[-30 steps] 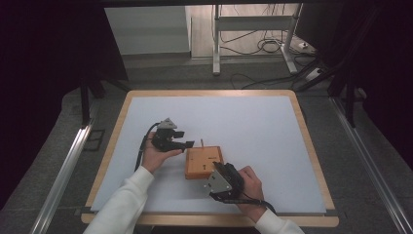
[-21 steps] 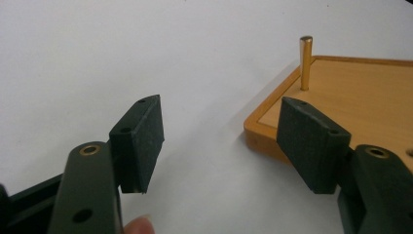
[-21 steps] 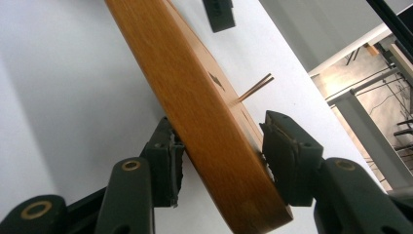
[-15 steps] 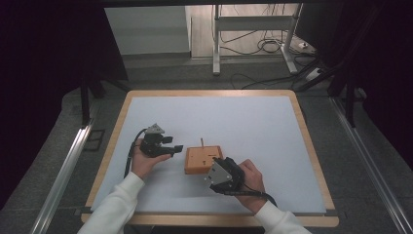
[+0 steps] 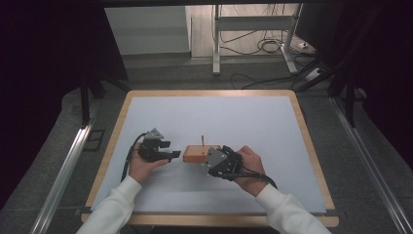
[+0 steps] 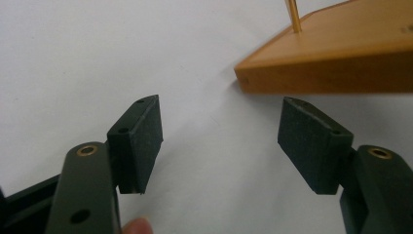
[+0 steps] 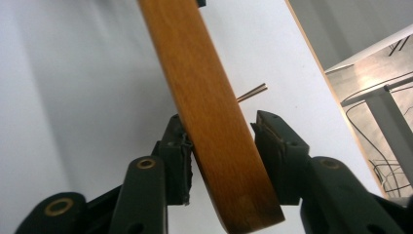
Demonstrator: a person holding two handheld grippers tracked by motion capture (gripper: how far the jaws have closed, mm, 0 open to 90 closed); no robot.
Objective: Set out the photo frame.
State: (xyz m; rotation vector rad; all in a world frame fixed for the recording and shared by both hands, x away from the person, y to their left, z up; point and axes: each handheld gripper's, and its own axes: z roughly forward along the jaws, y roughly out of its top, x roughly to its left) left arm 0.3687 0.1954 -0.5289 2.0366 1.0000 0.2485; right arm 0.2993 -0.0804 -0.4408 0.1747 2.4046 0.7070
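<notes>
Scene: a bench with a pale top and wooden rim, seen from above; a person's two white sleeves come in from the near edge, each hand holding tongs.
Block: a flat orange wooden block in the near middle of the bench, with a thin wooden peg standing up from its top. The right tongs view suggests the block is tipped, its near end lifted; the high view does not settle this.
Right tongs: the right tongs are at the block's right end, hand just behind them. In the right tongs view the block's edge runs up between the two black jaws. The jaws have just been closing with the block between them. The left pad touches the wood; the right pad sits against or just beside it, so they are pinching the block.
Left tongs: the left tongs are just left of the block, apart from it. In the left tongs view the jaws are spread wide with nothing between them, and the block's corner lies just beyond the tips.
Surroundings: dark floor around the bench, with cables beyond its far edge.
</notes>
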